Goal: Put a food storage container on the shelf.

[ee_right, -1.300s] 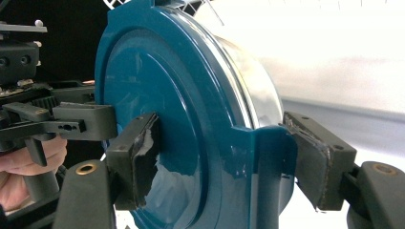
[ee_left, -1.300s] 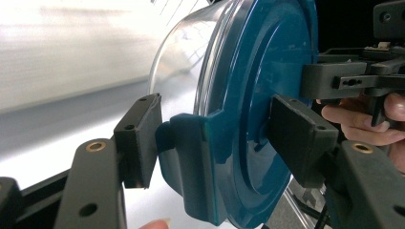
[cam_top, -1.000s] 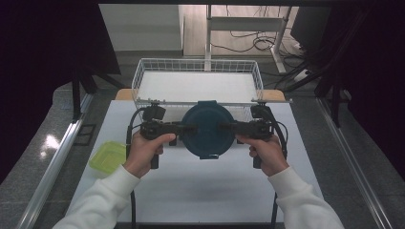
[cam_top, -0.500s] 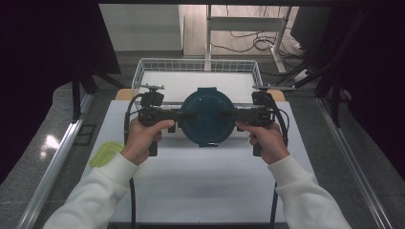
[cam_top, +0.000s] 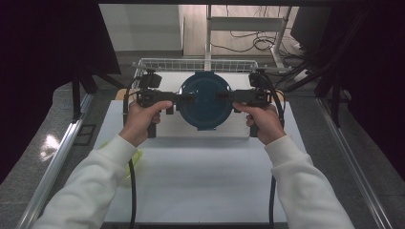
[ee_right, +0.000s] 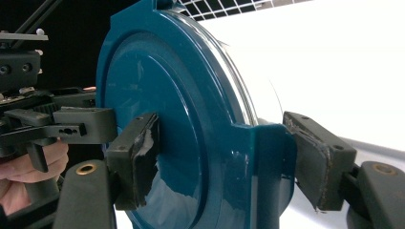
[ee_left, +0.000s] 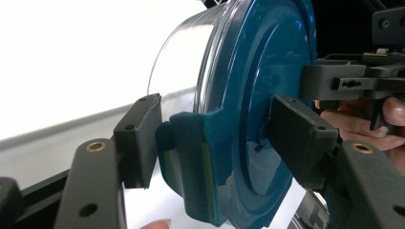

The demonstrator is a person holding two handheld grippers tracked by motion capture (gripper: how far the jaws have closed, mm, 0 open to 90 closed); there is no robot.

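Gripping a round container [cam_top: 204, 100] from both sides, the two grippers hold it in the air over the far part of the white table [cam_top: 200, 181], just short of the wire basket [cam_top: 143, 64]. The left gripper [cam_top: 184, 98] has its jaws part-way closed across the teal latch tab [ee_left: 188, 167] of the lid [ee_left: 258, 86], one pad on the lid's face and the other on the clear tub's side. The right gripper [cam_top: 224, 97] clamps the opposite tab [ee_right: 260, 167] the same way.

The step in hand looks like a two-handed carry toward the basket. A yellow-green thing [cam_top: 131, 160] lies at the table's left edge, half hidden by the left sleeve.

Next, both hands probably have to travel together at the same height, keeping the squeeze even so that the container does not tip or slip. It must clear the basket's near rim before it comes down inside, and only then should the jaws let go.
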